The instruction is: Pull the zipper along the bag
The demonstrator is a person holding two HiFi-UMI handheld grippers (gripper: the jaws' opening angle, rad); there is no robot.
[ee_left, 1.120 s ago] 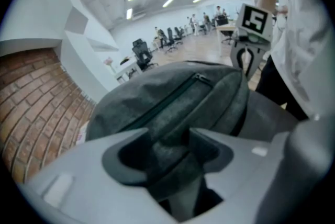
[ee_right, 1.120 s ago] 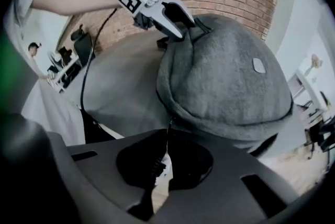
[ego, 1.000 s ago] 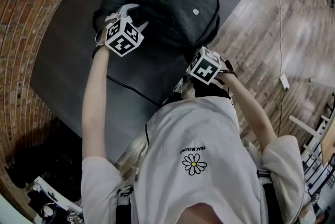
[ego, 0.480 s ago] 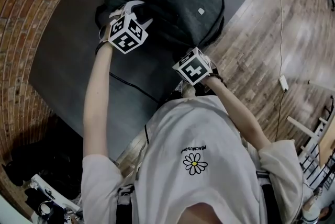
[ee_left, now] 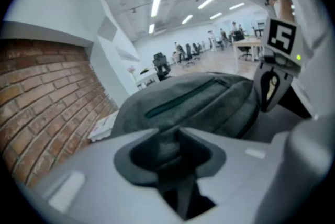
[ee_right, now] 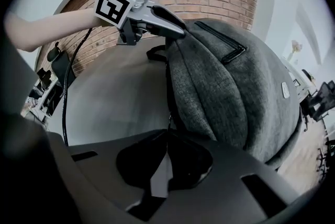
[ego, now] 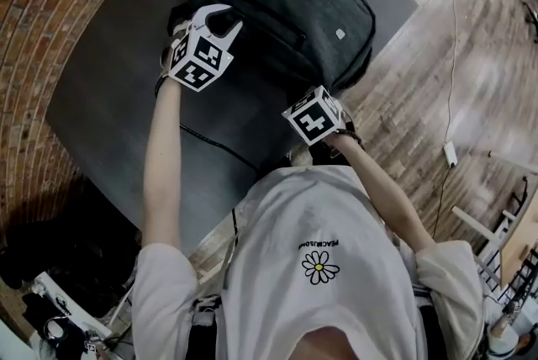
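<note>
A grey fabric backpack [ego: 286, 5] lies flat on a dark table [ego: 109, 81]. My white left gripper [ego: 220, 20] is at the bag's near left corner. Its jaws are closing, and in the left gripper view [ee_left: 167, 136] they pinch a fold of the bag's fabric [ee_left: 166, 145]. My dark right gripper [ego: 329, 94] sits at the bag's near right edge. In the right gripper view [ee_right: 166, 136] it is shut on the thin zipper pull [ee_right: 168, 124] that hangs from the side seam. The zipper track itself is mostly hidden under the bag's edge.
A black cable [ego: 210, 140] runs across the table near me. A brick wall [ego: 34, 5] borders the table on the left, and wooden floor [ego: 454, 55] lies past its right edge. White papers [ee_left: 102, 126] lie beyond the bag.
The left gripper's jaws have narrowed onto the bag's corner. The right gripper has shifted a little left along the bag's near edge. The view has drifted.
</note>
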